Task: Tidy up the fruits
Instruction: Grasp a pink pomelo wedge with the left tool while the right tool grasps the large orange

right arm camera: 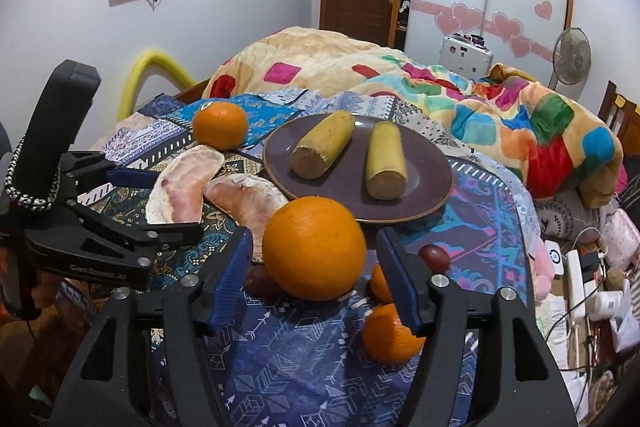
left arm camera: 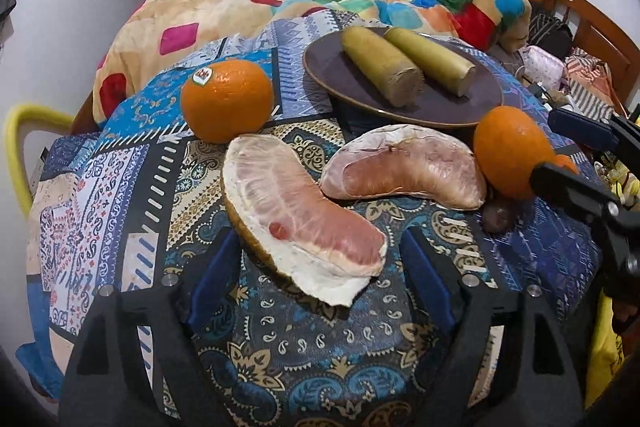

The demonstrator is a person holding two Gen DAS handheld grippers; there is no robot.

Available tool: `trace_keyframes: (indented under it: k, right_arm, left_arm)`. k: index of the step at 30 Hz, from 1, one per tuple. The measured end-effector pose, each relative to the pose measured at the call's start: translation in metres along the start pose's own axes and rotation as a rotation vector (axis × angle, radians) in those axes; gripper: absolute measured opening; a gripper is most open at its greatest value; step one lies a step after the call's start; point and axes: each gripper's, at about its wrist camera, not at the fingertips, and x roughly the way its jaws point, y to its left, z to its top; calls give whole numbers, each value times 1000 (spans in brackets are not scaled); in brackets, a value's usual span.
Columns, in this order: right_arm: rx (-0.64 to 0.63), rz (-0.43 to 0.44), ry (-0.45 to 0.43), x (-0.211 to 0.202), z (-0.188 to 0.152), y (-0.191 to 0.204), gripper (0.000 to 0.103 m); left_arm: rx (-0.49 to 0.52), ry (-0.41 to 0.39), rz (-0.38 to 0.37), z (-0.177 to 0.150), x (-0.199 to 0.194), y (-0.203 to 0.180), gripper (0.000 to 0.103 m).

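Patterned bedspread (left arm camera: pixel 120 187), left gripper (left arm camera: pixel 320 259) fingers apart around pomelo wedge (left arm camera: pixel 304 223), right gripper (right arm camera: pixel 316 267) fingers apart flanking orange (right arm camera: pixel 316 247).

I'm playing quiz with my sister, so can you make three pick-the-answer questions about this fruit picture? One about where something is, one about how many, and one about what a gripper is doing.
1. Where are the two cut yellow-green fruit pieces?
A. on the purple plate
B. on the blanket
C. in a gripper

2. How many pomelo segments lie on the cloth?
A. one
B. two
C. four

3. How is the right gripper at the big orange?
A. shut with nothing between its fingers
B. open, one finger each side
C. carrying it high above the plate

Answers:
1 A, both rest on the purple plate.
2 B, one near segment and one behind it.
3 B, gaps show at both blue pads.
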Motion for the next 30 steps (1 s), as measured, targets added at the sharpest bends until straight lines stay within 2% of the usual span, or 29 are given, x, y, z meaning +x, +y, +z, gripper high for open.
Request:
trace_keyframes:
  k: [3, 6, 9, 18, 24, 30]
  right_arm:
    - [1, 7, 5, 4, 0, 1, 61]
    - [2, 14, 14, 8, 0, 2, 61]
    - [-4, 7, 19, 12, -1, 3, 61]
    - [-10, 2, 22, 13, -2, 5, 61]
    - [-10, -2, 31, 14, -3, 4, 61]
    - [-24, 6, 41, 15, -2, 2, 61]
  left_arm:
    - [-5, -9, -1, -1, -1, 4, 82]
    - [-14, -4, -29, -5, -3, 12, 76]
    - [-3, -3, -19, -12, -11, 18, 73]
    - [-8, 21, 14, -28, -25, 43, 73]
    - [40, 18, 19, -22, -21, 30, 73]
    - [41, 21, 37, -3, -6, 32, 73]
